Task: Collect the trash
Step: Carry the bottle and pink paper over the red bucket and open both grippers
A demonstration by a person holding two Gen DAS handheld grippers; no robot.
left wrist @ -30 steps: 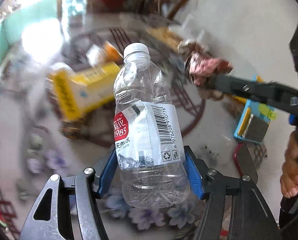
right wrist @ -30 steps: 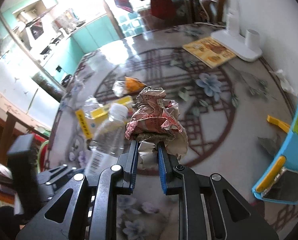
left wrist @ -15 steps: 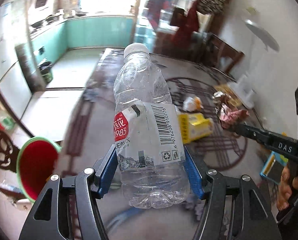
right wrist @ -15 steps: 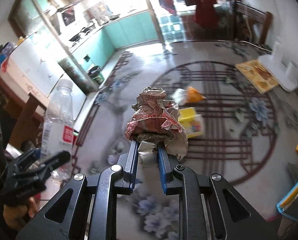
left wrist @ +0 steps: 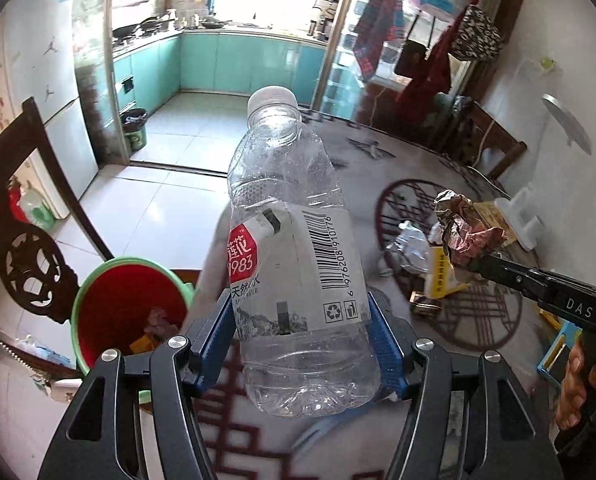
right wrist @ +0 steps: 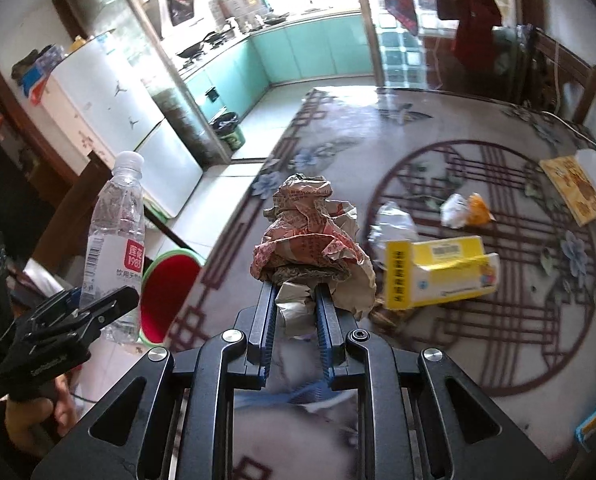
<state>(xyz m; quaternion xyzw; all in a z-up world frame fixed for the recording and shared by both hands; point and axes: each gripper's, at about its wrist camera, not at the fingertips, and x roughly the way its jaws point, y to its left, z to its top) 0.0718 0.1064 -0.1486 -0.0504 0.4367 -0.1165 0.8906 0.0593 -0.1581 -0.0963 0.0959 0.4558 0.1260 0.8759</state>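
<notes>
My left gripper [left wrist: 300, 334] is shut on an empty clear plastic bottle [left wrist: 294, 264] with a white label, held upright near the table's left edge. It also shows in the right wrist view [right wrist: 116, 240]. My right gripper [right wrist: 296, 300] is shut on a crumpled red-and-white paper wad [right wrist: 310, 240], seen in the left wrist view [left wrist: 464, 236] to the right of the bottle. A red bin with a green rim [left wrist: 128, 312] stands on the floor below the table's edge, with some trash inside; it also shows in the right wrist view [right wrist: 166, 296].
On the patterned table [right wrist: 478, 320] lie a yellow box [right wrist: 438, 272], a clear plastic wrapper [right wrist: 392, 224] and a white-and-orange wrapper [right wrist: 464, 210]. A carved dark chair [left wrist: 26, 240] stands by the bin. A booklet [right wrist: 574, 188] lies at the far right.
Both grippers have swung left from over the table's middle toward its left edge, carrying the bottle and the paper wad. The red bin has come into view.
</notes>
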